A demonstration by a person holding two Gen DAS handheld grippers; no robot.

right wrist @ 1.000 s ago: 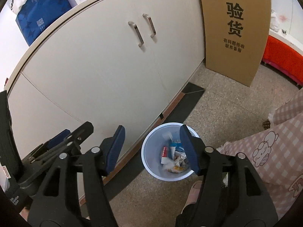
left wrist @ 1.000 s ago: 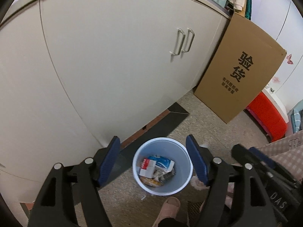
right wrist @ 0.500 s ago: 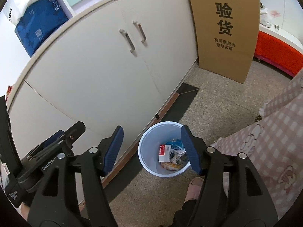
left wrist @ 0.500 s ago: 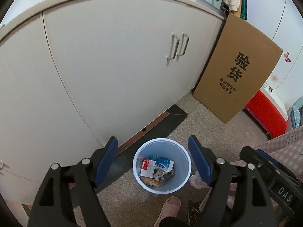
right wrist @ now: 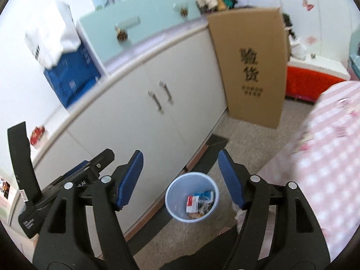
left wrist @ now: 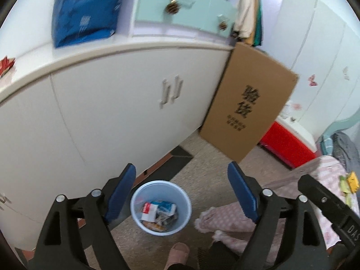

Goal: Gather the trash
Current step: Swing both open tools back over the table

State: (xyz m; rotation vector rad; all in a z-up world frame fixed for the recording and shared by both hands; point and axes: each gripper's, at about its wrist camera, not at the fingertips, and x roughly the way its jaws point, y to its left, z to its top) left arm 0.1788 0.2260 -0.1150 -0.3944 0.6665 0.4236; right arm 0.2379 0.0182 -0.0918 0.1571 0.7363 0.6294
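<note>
A pale blue trash bin (left wrist: 137,204) stands on the speckled floor by the white cabinet; it also shows in the right wrist view (right wrist: 171,200). Inside lie a red-and-white carton (left wrist: 149,211), a blue-and-white wrapper (left wrist: 166,207) and other scraps. My left gripper (left wrist: 181,193) is open and empty, well above the bin. My right gripper (right wrist: 180,180) is open and empty, also above it. The left gripper's body (right wrist: 67,180) shows at the left of the right wrist view, and the right gripper's body (left wrist: 326,204) at the right of the left wrist view.
White cabinet (left wrist: 112,112) with two handles rises behind the bin. A brown cardboard box (left wrist: 247,112) leans against its right end, with a red box (left wrist: 285,144) beyond. A pink checked bed cover (right wrist: 326,157) is to the right. A slippered foot (left wrist: 177,253) is below.
Both grippers have risen and tilted up, so the bin looks smaller and lower and the cabinet top with its blue bag has come into view. Both stay open and empty.
</note>
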